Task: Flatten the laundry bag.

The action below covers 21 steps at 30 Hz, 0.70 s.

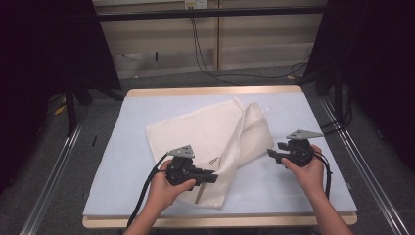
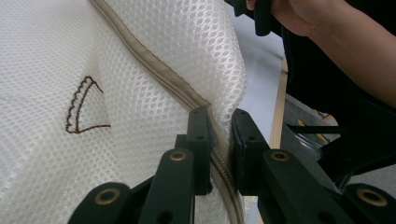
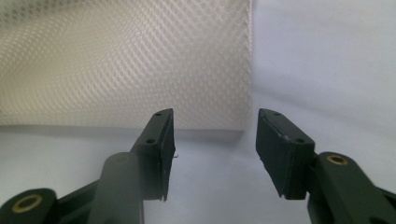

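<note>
— What does the left gripper [image 1: 211, 176] hold?
— It pinches the zip edge of a white mesh laundry bag [image 1: 205, 132]; the jaws stand narrow, clamped on the seam.
— Anything inside the bag?
— I cannot tell; it lies flat, partly folded over.
— And the right gripper [image 1: 271, 154]?
— Its jaws gape, nothing between them, just off the bag's fold.
— Underneath?
— A pale blue mat [image 1: 132, 147] on a wooden table [image 1: 215, 91]; beyond, grey floor and cables [image 1: 205, 63].
</note>
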Available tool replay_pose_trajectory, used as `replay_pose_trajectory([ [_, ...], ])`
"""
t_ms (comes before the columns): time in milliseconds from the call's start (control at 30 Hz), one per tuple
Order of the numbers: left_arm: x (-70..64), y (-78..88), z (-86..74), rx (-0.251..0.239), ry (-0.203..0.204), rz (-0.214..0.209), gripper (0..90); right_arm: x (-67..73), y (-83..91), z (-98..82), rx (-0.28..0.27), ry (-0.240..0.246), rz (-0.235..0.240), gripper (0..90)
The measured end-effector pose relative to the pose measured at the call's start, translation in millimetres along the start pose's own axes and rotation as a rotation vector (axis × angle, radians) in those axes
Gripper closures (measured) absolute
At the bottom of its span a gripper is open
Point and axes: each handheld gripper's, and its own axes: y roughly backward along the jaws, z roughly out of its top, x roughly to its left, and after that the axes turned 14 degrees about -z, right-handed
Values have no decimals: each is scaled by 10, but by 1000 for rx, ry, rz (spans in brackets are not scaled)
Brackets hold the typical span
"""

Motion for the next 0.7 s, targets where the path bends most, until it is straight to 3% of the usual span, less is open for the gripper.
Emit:
replay_pose_trajectory([
  [233, -7, -34, -8, 18, 5, -12, 795, 98, -28, 20, 16, 30, 17, 478],
  [467, 11, -89, -50, 24, 27, -37, 790, -5, 84, -47, -11, 2, 9, 456],
  [567, 34, -92, -63, 35, 8, -9, 787, -14, 107, -59, -6, -3, 14, 448],
  [700, 68, -134, -98, 38, 12, 3, 787, 14, 133, -46, -15, 1, 29, 448],
])
